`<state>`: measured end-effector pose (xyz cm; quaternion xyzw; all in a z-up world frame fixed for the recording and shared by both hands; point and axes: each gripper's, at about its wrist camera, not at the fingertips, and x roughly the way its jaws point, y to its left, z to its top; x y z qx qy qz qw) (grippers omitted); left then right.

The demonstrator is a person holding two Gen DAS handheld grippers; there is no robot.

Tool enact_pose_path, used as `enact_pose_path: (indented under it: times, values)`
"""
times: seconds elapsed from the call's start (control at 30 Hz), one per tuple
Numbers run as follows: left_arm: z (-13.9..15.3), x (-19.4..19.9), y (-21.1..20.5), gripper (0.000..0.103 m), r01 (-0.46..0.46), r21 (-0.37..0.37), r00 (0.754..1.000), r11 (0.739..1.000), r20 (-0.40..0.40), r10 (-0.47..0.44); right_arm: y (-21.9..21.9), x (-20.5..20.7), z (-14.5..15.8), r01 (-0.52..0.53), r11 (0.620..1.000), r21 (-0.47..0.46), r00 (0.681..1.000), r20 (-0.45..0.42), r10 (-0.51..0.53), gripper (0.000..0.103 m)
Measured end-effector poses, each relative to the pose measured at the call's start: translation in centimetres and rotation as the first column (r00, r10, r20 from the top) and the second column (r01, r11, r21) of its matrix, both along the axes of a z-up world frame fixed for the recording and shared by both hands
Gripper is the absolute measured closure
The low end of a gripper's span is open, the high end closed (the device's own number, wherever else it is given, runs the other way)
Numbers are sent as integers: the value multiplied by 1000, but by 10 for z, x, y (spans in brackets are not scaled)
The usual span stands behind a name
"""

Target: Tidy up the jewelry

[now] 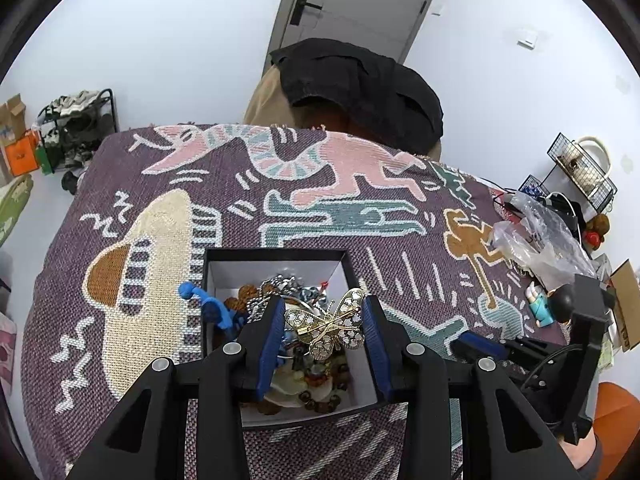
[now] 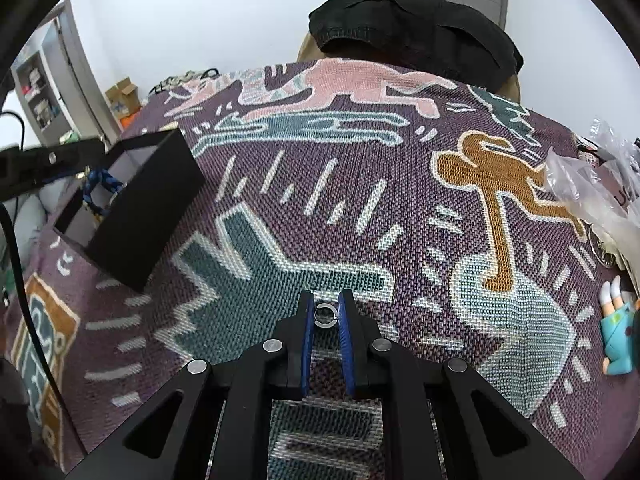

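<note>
The left gripper [image 1: 324, 330], at lower centre of the left wrist view, is clamped on a gold butterfly brooch [image 1: 330, 326]; both blue pads [image 1: 267, 344] press against its wing edges, and the brooch sits above the open black box [image 1: 276, 256]. The box has a white interior and contains mixed jewelry [image 1: 304, 376], including bead strands, a silver chain and a blue item hanging over its left wall. The box rests on a patterned woven cloth [image 1: 168, 184]. In the right wrist view, the right gripper [image 2: 326, 316] is at lower centre, its narrowly spaced jaws closed on a small silver ring [image 2: 325, 315] just above the cloth. The box appears at upper left of that frame. A clear plastic bag [image 2: 592, 184] and a small figurine [image 2: 618, 340] lie at the right edge. A black garment [image 2: 412, 36] lies beyond the cloth's far edge.
</note>
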<state>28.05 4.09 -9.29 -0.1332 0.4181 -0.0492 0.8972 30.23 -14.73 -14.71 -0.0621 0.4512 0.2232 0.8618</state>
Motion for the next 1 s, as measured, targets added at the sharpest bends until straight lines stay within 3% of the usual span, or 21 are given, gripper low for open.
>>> enact_pose_path:
  times: [0.17,0.23,0.3,0.37,0.7,1.0]
  values:
    - [-1,0,7,60,-4,-39,1000,999,-19,3,3,-2,15,0,999,37,1000,23,-1,90]
    - [1,0,10,50,5,-60,1000,998,-22,-6,6,-2,24,-5,999,51,999,35,3,90]
    - [5,-4,14,32,-7,-57,1000,998,-4,6,10,-2,33,-13,997,70,999,46,10,90]
    - [10,-8,19,27,-20,-58,1000,998,21,22,15,-3,42,-25,995,94,998,57,20,90]
    - [9,-26,56,27,-103,-72,994,992,20,105,56,-8,76,-119,978,173,990,99,103,90]
    - [7,-42,84,27,-160,-76,987,984,16,161,100,-5,87,-202,964,175,976,114,184,90]
